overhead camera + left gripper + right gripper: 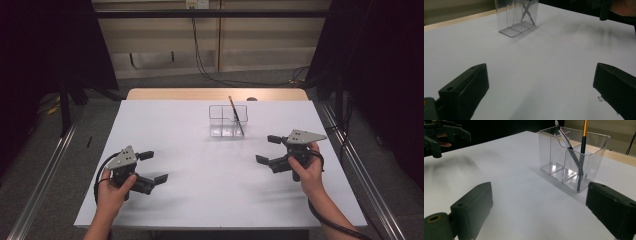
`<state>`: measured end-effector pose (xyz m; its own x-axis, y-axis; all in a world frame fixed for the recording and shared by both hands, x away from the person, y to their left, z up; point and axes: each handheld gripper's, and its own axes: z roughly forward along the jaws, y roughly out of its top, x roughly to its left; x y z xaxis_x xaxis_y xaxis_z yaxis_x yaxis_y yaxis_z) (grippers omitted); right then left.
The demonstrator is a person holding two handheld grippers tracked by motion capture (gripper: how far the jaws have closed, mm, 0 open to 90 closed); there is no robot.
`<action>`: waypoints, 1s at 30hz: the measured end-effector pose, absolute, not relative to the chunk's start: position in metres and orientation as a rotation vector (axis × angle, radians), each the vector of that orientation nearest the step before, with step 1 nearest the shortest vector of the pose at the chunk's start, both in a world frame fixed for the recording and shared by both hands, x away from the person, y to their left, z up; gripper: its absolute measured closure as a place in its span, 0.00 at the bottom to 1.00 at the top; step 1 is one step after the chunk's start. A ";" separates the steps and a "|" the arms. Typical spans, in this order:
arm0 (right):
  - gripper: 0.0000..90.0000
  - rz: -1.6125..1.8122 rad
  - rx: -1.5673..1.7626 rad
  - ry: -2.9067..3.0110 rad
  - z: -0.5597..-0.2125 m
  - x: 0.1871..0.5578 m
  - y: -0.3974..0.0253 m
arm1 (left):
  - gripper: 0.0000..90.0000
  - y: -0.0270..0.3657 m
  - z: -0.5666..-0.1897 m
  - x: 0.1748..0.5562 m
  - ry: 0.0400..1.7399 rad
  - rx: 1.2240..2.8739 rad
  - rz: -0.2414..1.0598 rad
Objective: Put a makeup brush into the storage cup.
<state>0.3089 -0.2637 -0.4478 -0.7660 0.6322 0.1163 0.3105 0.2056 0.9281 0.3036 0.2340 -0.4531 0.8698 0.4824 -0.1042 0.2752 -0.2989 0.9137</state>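
A clear plastic organiser point(227, 121) with compartments stands on the white table point(200, 190), toward the back centre. Two slim brushes point(574, 157) lean crossed in one end compartment; one has an orange upper handle point(232, 105). The other compartments look empty. My left gripper point(152, 167) hovers at the front left, jaws wide open, nothing between them. My right gripper point(267, 149) is at the front right, also open and holding nothing. In the left gripper view the organiser point(516, 17) is far ahead. In the right gripper view the organiser point(559, 155) is closer, ahead and to the right.
The table's wooden far edge point(215, 94) shows behind the white surface. Cables point(210, 75) trail on the floor beyond, and metal rails point(40, 185) run along both sides. In the right gripper view the other hand's gripper point(441, 135) is at the upper left.
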 end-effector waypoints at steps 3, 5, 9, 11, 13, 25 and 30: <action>0.08 1.580 0.898 2.195 -0.448 0.306 -0.266 | 0.00 0.233 -0.453 0.303 0.566 1.897 0.231; 0.08 1.580 0.897 2.194 -0.449 0.304 -0.268 | 0.00 0.233 -0.453 0.303 0.566 1.898 0.231; 0.08 1.579 0.894 2.197 -0.449 0.301 -0.270 | 0.00 0.234 -0.453 0.303 0.567 1.901 0.234; 0.08 1.579 0.896 2.200 -0.450 0.299 -0.271 | 0.00 0.234 -0.453 0.304 0.566 1.902 0.236; 0.08 1.581 0.899 2.201 -0.451 0.298 -0.272 | 0.00 0.234 -0.453 0.305 0.559 1.905 0.233; 0.09 1.564 0.924 2.205 -0.456 0.288 -0.282 | 0.00 0.234 -0.454 0.305 0.560 1.907 0.229; 0.09 1.553 0.940 2.203 -0.458 0.283 -0.288 | 0.00 0.233 -0.454 0.305 0.557 1.903 0.228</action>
<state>0.2827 -0.2883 -0.4582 -0.7469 0.6516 0.1324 0.3437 0.2080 0.9157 0.3052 0.2331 -0.4537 0.8714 0.4802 -0.1002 0.2717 -0.3024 0.9136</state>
